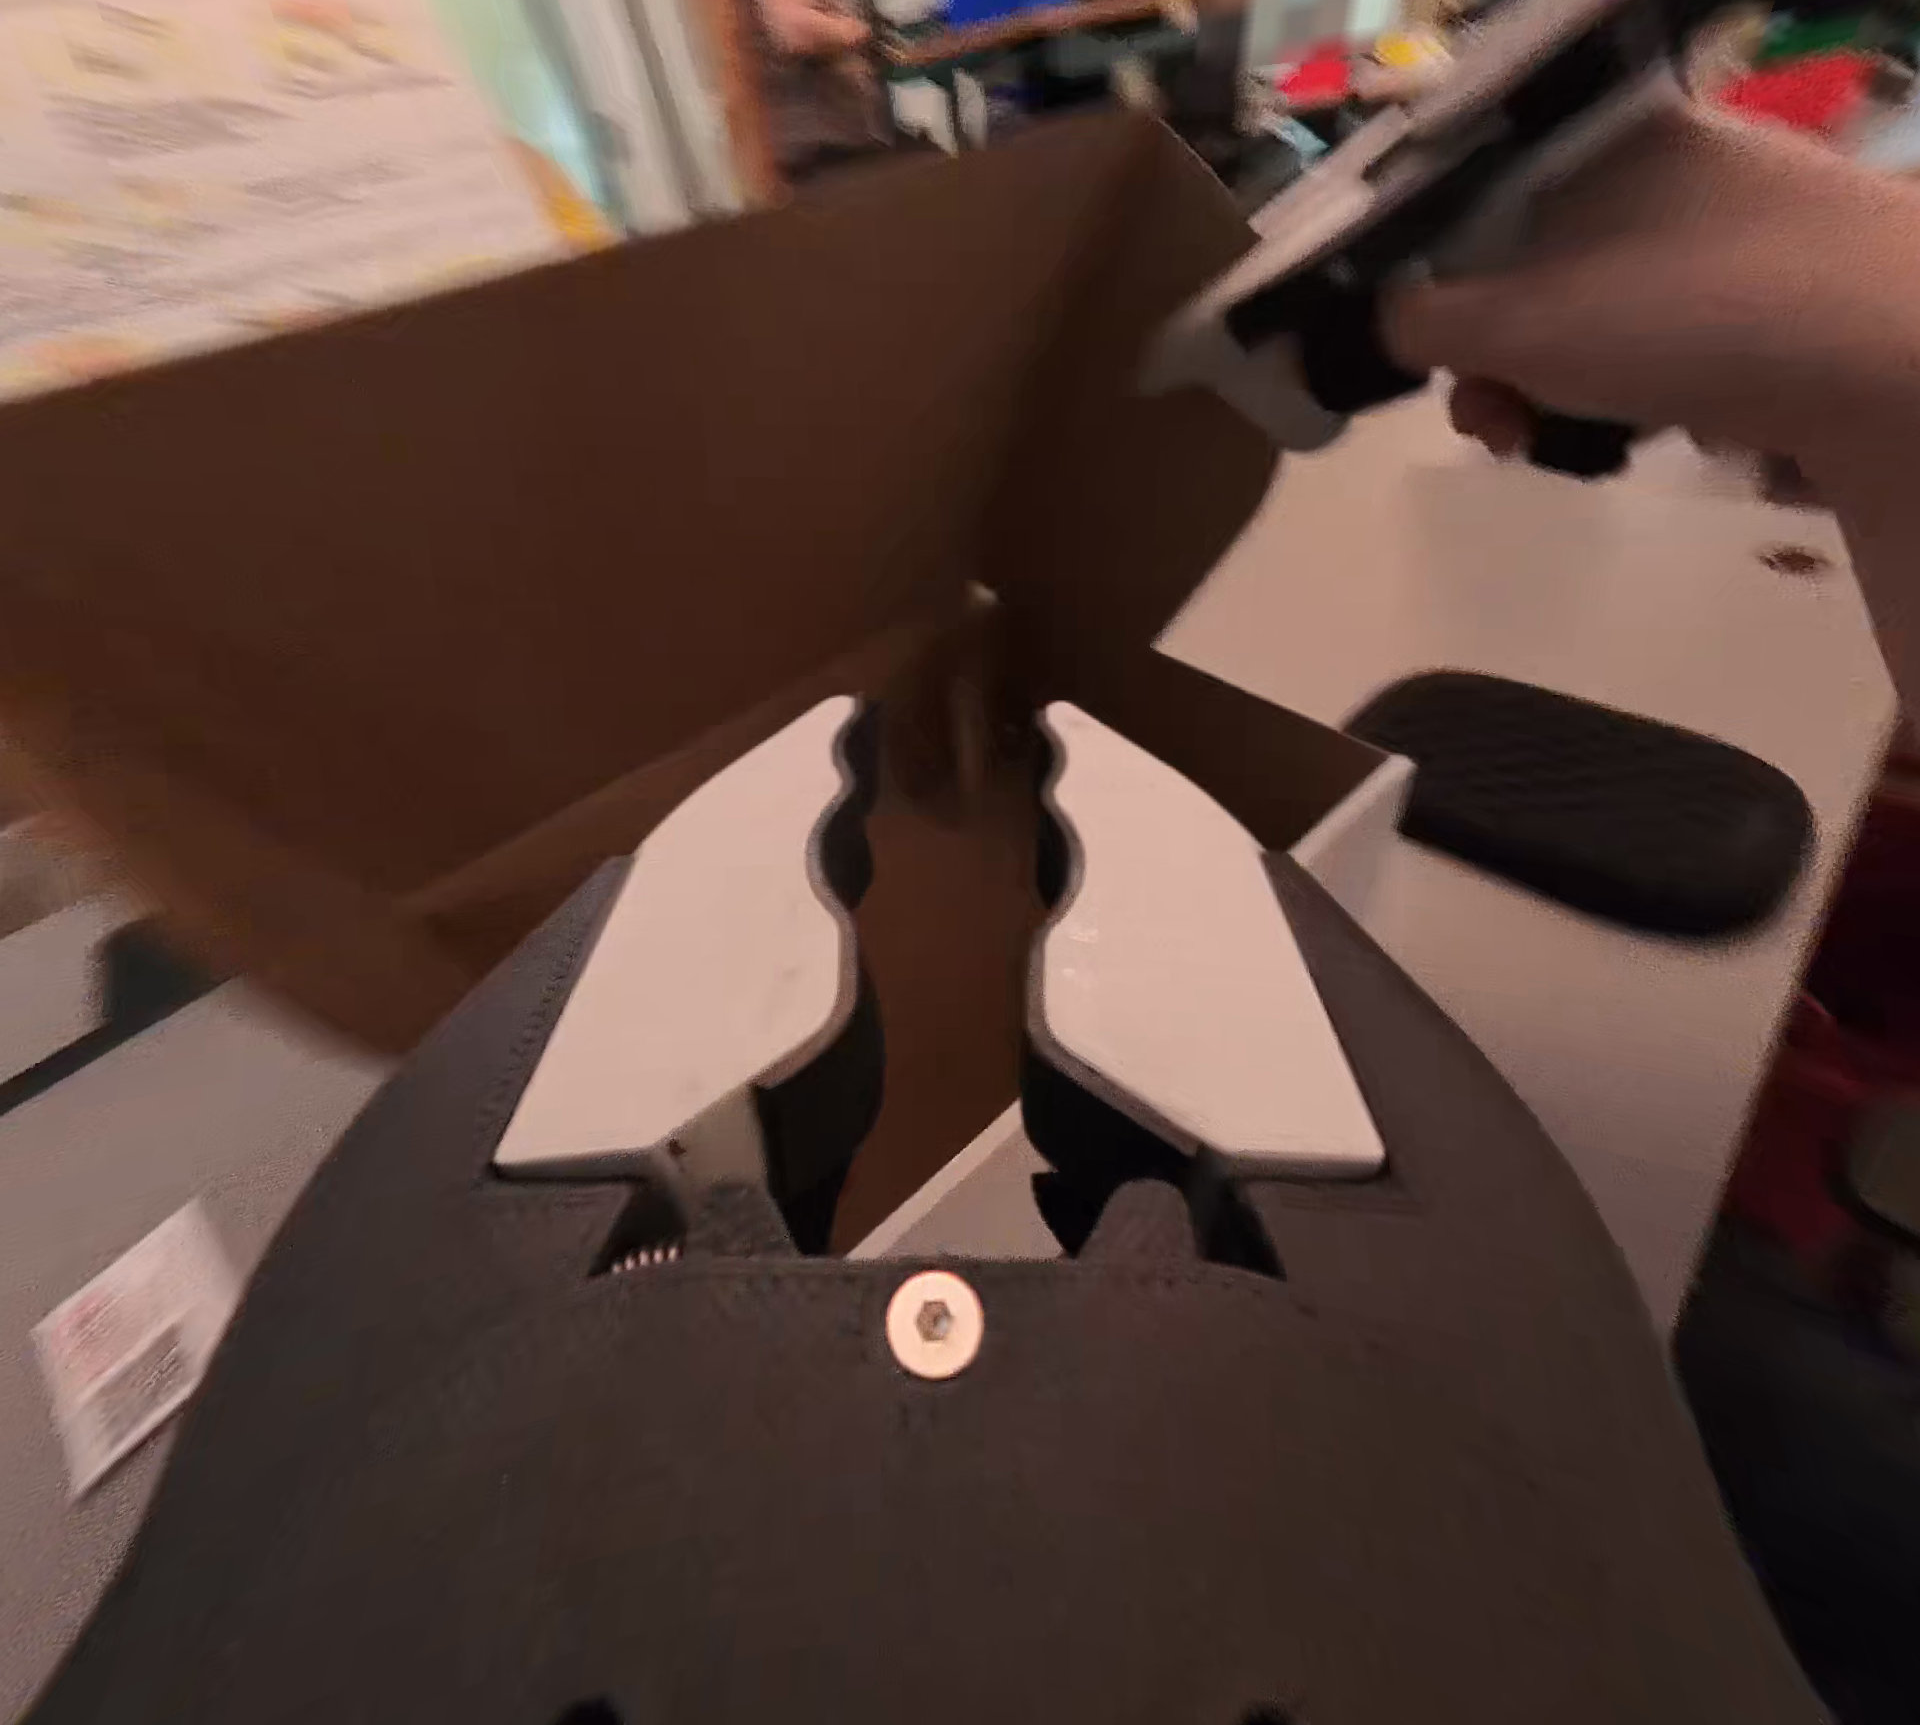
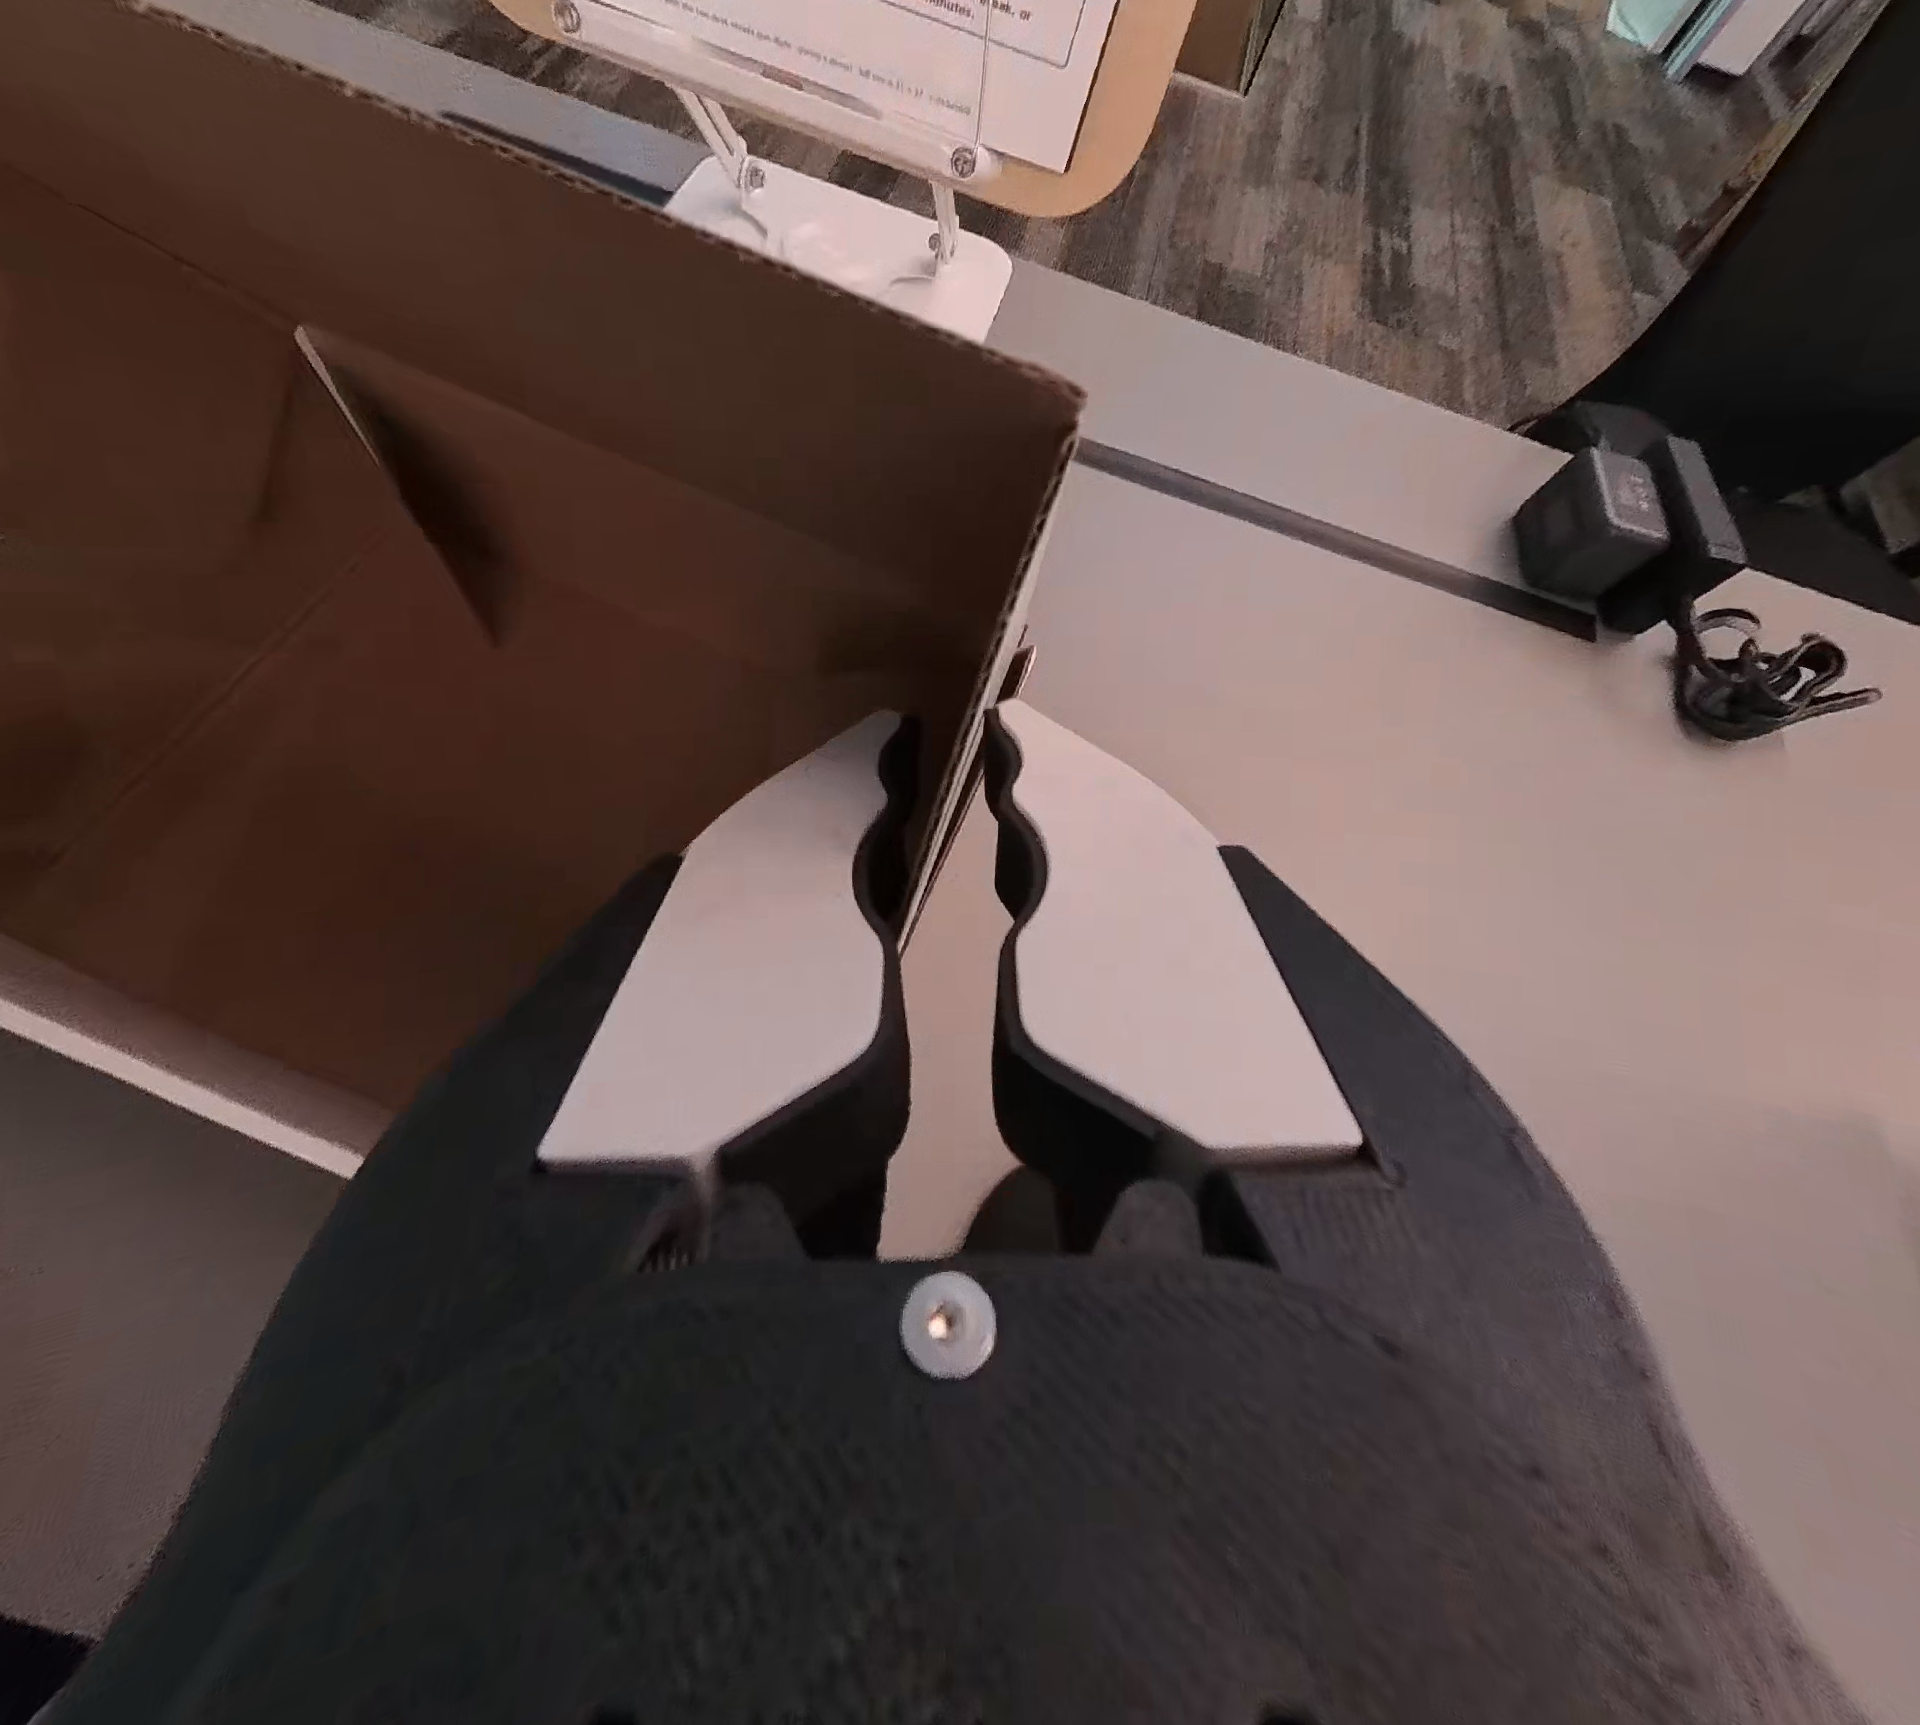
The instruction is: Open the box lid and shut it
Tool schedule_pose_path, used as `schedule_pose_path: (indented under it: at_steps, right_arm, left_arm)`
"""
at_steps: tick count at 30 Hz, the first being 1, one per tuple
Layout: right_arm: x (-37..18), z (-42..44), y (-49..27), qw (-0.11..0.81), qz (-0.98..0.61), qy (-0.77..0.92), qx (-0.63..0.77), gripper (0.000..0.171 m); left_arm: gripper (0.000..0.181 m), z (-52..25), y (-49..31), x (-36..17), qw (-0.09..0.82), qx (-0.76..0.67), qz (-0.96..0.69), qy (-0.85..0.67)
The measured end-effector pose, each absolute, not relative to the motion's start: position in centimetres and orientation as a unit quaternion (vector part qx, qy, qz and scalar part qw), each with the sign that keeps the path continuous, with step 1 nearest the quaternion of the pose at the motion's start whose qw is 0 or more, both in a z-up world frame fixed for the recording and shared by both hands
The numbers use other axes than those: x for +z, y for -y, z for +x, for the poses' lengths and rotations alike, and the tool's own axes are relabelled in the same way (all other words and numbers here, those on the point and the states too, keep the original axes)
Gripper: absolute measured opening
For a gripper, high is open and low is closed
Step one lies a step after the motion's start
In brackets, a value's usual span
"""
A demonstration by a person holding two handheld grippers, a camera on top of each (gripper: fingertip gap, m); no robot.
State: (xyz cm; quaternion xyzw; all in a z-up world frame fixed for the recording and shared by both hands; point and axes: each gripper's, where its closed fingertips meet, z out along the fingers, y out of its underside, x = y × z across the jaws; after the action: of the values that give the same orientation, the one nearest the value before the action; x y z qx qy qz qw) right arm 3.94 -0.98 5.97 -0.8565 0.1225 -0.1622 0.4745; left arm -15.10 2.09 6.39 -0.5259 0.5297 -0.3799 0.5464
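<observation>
The pale worktop fills the right half of the right wrist frame. On it, left of centre, stands the brown cardboard box, its lid raised across the middle of the left wrist frame. The right gripper, lower centre, has its fingers narrowly parted astride the upright cardboard edge; whether they pinch it cannot be told. The left gripper is partly open, a blurred flap between its tips. A black adapter lies at right.
</observation>
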Motion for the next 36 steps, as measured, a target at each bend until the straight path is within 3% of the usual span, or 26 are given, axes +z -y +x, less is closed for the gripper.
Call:
schedule_pose_path:
  at_steps: [7, 10, 15, 19, 27, 36]
  right_arm:
    - [5.3, 4.2, 0.9, 0.460, -0.867, -0.127, -0.143, 0.012]
    - [4.8, 4.4, 0.8, 0.454, -0.871, -0.131, -0.131, 0.012]
    - [3.3, 4.6, 0.1, 0.423, -0.887, -0.143, -0.113, 0.015]
    - [2.9, 4.6, -0.4, 0.422, -0.888, -0.142, -0.113, 0.013]
    - [2.3, 4.4, 0.1, 0.378, -0.908, -0.155, -0.093, 0.011]
    - [1.5, 4.3, 0.2, 0.380, -0.907, -0.168, -0.066, 0.011]
  left_arm:
    - [0.035, -3.7, -2.2, -0.1, 0.430, -0.357, -0.472, -0.682]
    - [0.042, -1.4, -2.9, -1.8, 0.431, -0.278, -0.441, -0.737]
    - [0.037, 1.0, -4.7, -4.7, 0.455, -0.149, -0.390, -0.787]
    - [0.051, 2.3, -6.3, -6.6, 0.460, -0.129, -0.405, -0.779]
    - [0.033, 2.6, -8.4, -6.9, 0.452, -0.080, -0.394, -0.796]
    - [0.033, 3.3, -9.0, -7.4, 0.471, -0.116, -0.408, -0.773]
